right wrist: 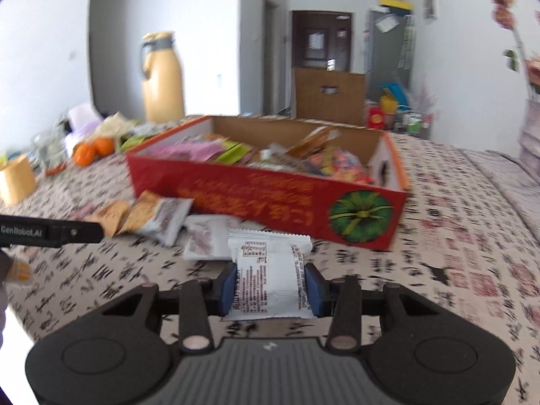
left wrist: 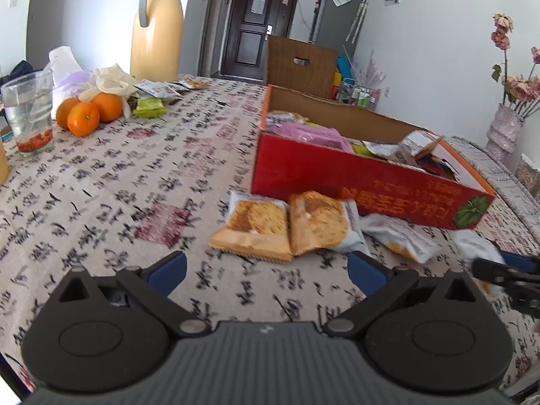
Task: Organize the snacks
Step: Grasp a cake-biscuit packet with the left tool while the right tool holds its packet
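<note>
A red cardboard box (left wrist: 354, 182) (right wrist: 270, 202) half full of snack packets stands on the patterned tablecloth. In front of it lie two orange-and-white biscuit packets (left wrist: 287, 226) (right wrist: 148, 217) and a white packet (left wrist: 401, 236) (right wrist: 206, 239). My left gripper (left wrist: 266, 270) is open just short of the biscuit packets, nothing between its blue pads. My right gripper (right wrist: 270, 290) is shut on a white snack packet (right wrist: 268, 280) with printed text, held a little above the cloth before the box; it also shows at the right edge of the left wrist view (left wrist: 506, 273).
At the table's far left sit three oranges (left wrist: 87, 113), a plastic cup (left wrist: 28, 114), plastic bags, small packets and a tall yellow thermos (left wrist: 157, 30). A vase of dried flowers (left wrist: 504, 125) stands at the right. A brown chair back (left wrist: 300, 62) rises behind the box.
</note>
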`<state>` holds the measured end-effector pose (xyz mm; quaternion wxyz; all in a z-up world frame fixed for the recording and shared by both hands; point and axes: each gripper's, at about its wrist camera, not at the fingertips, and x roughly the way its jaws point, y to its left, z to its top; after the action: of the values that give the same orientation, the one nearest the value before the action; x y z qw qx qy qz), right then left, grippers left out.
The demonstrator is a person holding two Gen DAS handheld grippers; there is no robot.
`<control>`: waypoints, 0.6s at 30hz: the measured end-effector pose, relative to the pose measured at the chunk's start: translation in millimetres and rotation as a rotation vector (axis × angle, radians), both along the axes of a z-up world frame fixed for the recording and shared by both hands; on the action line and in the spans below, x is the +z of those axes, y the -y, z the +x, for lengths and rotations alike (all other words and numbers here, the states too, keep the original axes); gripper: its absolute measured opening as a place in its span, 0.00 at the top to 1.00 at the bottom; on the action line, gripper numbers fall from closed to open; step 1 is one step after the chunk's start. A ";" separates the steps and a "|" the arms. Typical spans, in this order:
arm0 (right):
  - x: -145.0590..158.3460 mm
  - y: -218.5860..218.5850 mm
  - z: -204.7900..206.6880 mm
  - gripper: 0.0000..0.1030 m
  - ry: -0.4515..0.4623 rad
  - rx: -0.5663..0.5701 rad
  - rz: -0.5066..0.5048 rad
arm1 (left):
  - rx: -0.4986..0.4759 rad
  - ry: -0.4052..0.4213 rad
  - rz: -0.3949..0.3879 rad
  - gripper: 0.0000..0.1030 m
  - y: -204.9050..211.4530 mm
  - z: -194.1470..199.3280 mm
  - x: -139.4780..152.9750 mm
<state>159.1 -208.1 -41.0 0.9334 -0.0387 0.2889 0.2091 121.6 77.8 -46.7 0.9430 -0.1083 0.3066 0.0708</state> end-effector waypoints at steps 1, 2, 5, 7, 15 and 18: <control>-0.2 4.9 0.3 0.60 0.001 -0.019 0.009 | 0.009 -0.001 0.009 0.00 -2.7 2.2 0.9; -0.6 10.0 0.5 0.60 0.001 -0.037 0.017 | 0.019 -0.004 0.021 0.00 -5.4 5.1 1.7; -3.3 23.2 2.1 0.60 -0.002 -0.090 0.041 | 0.052 -0.038 0.060 0.00 -13.7 18.6 2.4; -5.2 31.2 2.2 0.60 -0.006 -0.122 0.060 | 0.063 -0.060 0.082 0.00 -18.3 28.4 1.9; -17.7 50.7 0.2 0.60 -0.029 -0.209 0.091 | 0.071 -0.099 0.112 0.00 -16.7 56.1 -2.5; -19.3 55.5 -0.3 0.60 -0.029 -0.223 0.097 | 0.078 -0.122 0.126 0.05 -13.2 63.4 -6.3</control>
<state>158.8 -263.6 -60.3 0.9474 0.0416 0.2945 0.1184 185.0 91.0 -53.0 0.9241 -0.0559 0.3539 0.1332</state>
